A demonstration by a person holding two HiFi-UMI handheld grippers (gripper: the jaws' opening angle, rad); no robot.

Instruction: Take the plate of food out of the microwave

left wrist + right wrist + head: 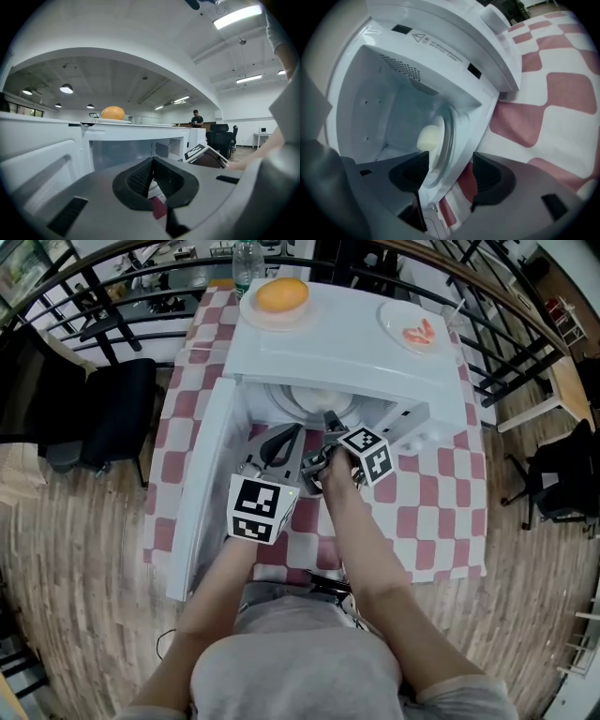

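Inside the open microwave (328, 352), the plate of food (433, 140) sits untouched. Right tongs (450, 161) gape before its rim: straddle rim, clamp firmly, draw out level. Left tongs (152, 180) closed, empty.

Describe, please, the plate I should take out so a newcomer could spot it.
Find the white microwave on the checked tablecloth, door open. The plate lies inside, carrying a pale lump; the orange-topped plate and pink-topped plate sit on its roof.

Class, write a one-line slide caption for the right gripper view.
Open right gripper faces the plate of food inside the open microwave.
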